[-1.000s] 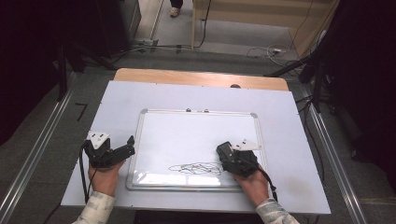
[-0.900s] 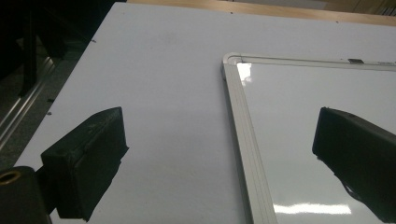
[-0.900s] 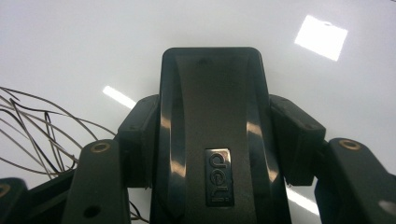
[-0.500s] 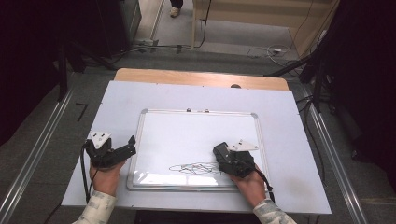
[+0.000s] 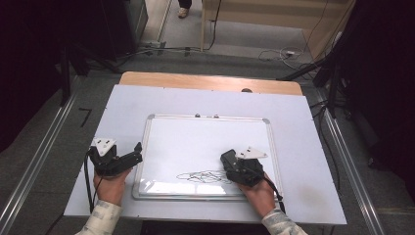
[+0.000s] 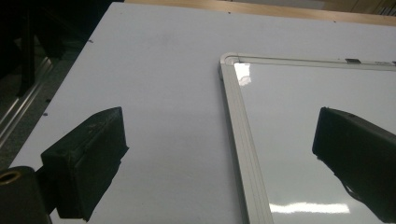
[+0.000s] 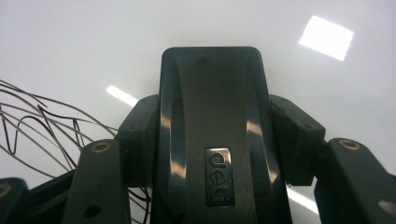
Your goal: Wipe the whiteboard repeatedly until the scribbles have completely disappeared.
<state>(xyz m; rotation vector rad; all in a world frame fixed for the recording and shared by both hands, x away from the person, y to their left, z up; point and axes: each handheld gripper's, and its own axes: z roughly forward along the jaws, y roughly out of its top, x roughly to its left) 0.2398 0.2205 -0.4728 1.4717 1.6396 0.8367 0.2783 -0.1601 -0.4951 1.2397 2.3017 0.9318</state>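
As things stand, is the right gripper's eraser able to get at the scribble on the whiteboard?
Probably yes. The right gripper is shut on the eraser, which sits low over the whiteboard right beside the scribble. Bare board lies between them, and the left gripper stands at the board's left edge.

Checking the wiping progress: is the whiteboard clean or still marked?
Still marked. Black scribbles remain on the whiteboard near its front edge, left of the eraser clamped in the right gripper.
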